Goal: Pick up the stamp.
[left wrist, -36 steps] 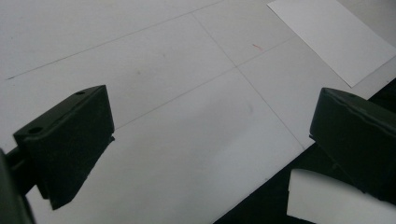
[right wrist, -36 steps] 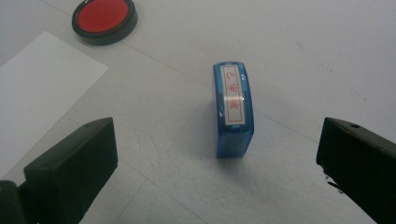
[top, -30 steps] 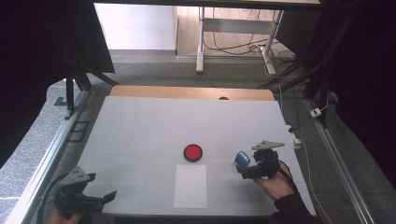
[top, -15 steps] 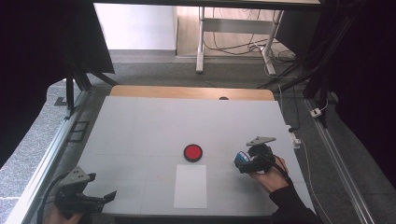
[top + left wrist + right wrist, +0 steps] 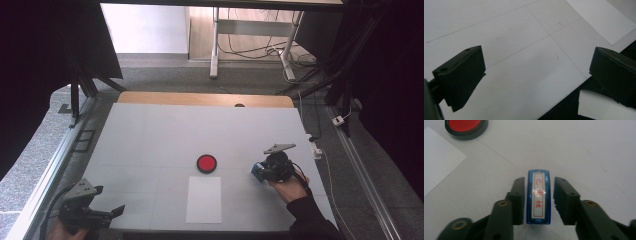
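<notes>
At about seven o'clock on the counter [image 5: 150, 135], the left tongs [image 5: 107, 212] are idling with their jaws spread wide and nothing between them, parked at the near edge, probably to stay out of the way. Moving right, a white paper sheet [image 5: 204, 198] is lying flat at six o'clock, likely waiting to be stamped, and just beyond it a round red ink pad [image 5: 206, 163] in a black case is sitting open near the middle (the case is holding the red pad and nothing else). At four o'clock, the right tongs [image 5: 537, 195] have just been closing and are now pinching the blue stamp [image 5: 538, 195] by its long sides, its label facing up, a hold that seems meant to carry it to the pad. The stamp is sitting just above the counter, apart from both pad and sheet.
</notes>
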Demonstrator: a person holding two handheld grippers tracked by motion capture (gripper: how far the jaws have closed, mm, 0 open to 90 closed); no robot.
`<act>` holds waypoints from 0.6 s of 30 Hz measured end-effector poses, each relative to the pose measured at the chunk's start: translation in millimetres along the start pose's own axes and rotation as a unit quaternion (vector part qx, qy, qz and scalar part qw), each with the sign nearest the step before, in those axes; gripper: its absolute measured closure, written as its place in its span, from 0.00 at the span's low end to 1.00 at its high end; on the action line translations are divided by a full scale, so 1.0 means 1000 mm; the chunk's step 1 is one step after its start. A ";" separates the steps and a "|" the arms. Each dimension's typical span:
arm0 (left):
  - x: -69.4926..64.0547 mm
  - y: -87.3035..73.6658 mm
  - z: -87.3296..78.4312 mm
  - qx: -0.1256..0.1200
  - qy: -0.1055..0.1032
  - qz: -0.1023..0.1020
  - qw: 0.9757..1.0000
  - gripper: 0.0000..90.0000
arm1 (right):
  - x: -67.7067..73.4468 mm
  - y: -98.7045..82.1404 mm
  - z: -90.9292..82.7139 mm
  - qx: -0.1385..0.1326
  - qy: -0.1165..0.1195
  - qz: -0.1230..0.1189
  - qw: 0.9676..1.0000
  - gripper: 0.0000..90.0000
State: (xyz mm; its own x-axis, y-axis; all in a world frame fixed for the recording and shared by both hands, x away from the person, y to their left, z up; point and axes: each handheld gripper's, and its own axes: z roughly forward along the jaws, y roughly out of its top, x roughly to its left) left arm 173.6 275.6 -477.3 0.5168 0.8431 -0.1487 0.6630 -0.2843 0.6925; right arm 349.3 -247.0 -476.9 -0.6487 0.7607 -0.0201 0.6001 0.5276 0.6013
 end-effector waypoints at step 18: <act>0.001 0.000 -0.001 -0.003 -0.012 0.000 1.000 0.00 | -0.002 0.001 -0.005 -0.005 0.011 0.014 1.000 0.78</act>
State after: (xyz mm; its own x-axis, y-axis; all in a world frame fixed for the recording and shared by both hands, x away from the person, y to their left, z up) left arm 173.4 277.0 -477.1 0.5295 0.8321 -0.1651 0.6599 -0.2817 0.6966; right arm 348.7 -250.0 -472.4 -0.6421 0.7665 0.0153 0.6142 0.5024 0.6086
